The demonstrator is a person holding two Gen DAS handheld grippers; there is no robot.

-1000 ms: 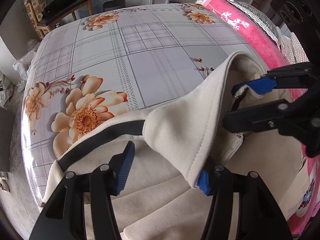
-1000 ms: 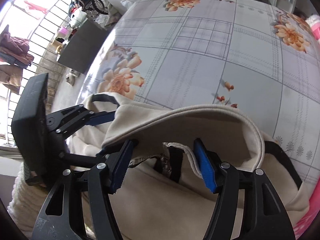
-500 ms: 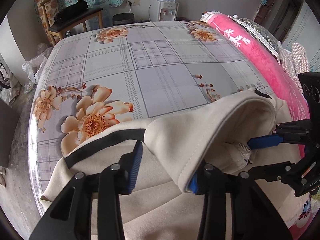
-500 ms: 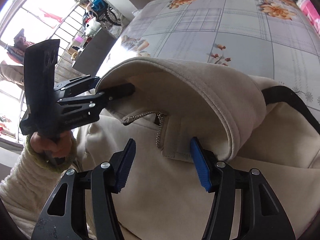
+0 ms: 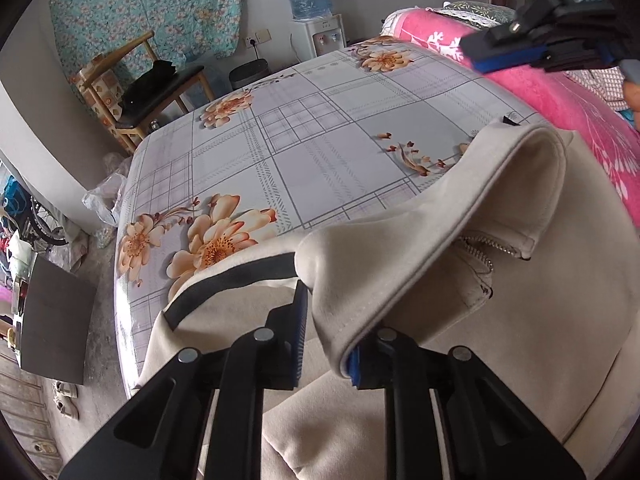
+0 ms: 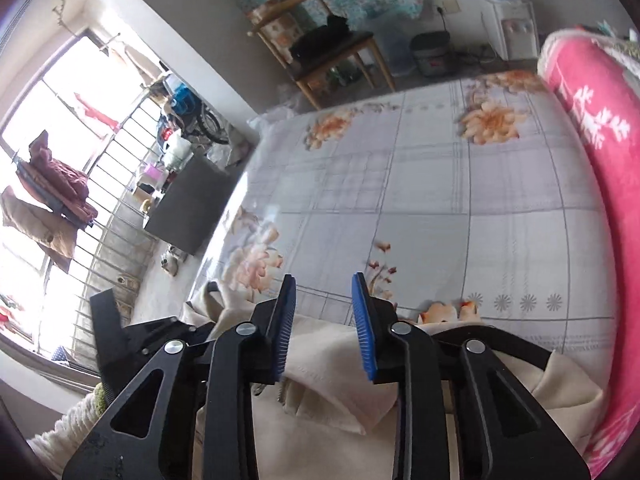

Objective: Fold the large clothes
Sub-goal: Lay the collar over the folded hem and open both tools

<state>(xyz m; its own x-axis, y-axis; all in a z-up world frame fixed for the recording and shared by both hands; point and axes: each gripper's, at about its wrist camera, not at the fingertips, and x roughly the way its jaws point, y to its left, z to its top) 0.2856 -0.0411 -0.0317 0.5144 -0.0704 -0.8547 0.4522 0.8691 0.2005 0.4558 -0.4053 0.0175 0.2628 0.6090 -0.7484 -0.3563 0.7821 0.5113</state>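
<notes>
My left gripper (image 5: 326,332) has just closed its jaws on the hood edge of the cream hoodie (image 5: 500,320) lying on the bed (image 5: 320,140). My right gripper (image 6: 324,324), jaws narrowed but empty, has lifted clear of the hood.

So the bed (image 5: 320,132) has this grey checked sheet with big peach flowers on it — a cream garment (image 5: 540,300) with a black stripe lies at the near end, and a pink blanket (image 5: 568,108) runs along the right edge.
</notes>
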